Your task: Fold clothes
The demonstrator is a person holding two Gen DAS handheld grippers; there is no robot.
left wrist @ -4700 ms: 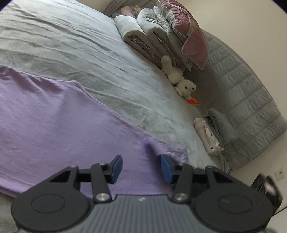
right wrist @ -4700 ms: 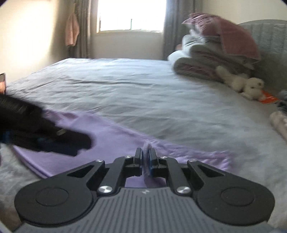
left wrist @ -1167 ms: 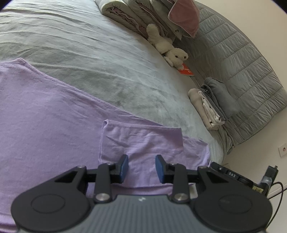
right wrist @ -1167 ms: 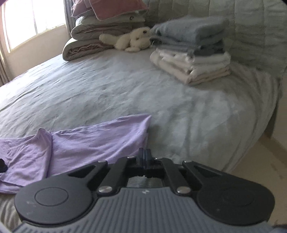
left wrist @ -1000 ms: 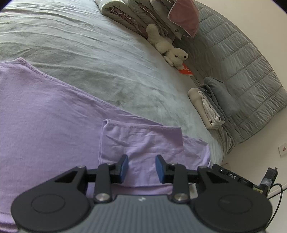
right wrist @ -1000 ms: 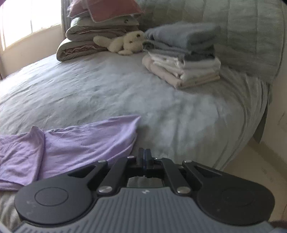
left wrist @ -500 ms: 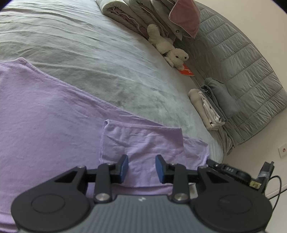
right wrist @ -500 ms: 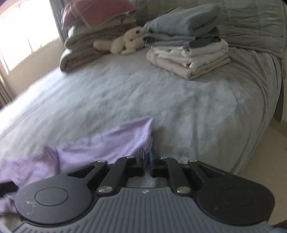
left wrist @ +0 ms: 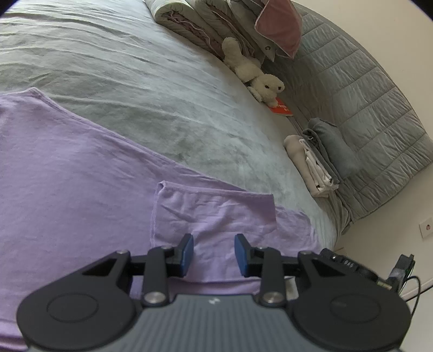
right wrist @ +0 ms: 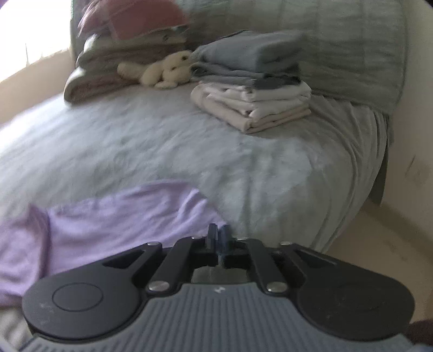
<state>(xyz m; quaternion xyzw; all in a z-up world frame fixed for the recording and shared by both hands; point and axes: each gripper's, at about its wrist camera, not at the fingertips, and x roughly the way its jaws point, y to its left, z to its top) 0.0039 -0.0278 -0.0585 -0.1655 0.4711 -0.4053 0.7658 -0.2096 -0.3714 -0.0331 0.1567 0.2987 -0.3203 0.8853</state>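
Observation:
A lilac garment lies spread flat on the grey bed, with one sleeve folded in over its body near the bed's corner. My left gripper hovers open just above that sleeve, with nothing between its blue pads. In the right wrist view, the garment lies at lower left. My right gripper sits at the garment's edge by the side of the bed. Its jaws are opening, a narrow gap shows, and I see no cloth between them.
A stack of folded clothes sits near the quilted headboard. A plush toy, an orange booklet and piled bedding with a pink pillow line the far side. The bed drops to bare floor on the right.
The right gripper's jaws have gone from fully shut to slightly parted, and its view has swung a little and blurred. The left gripper and the garment have stayed put.

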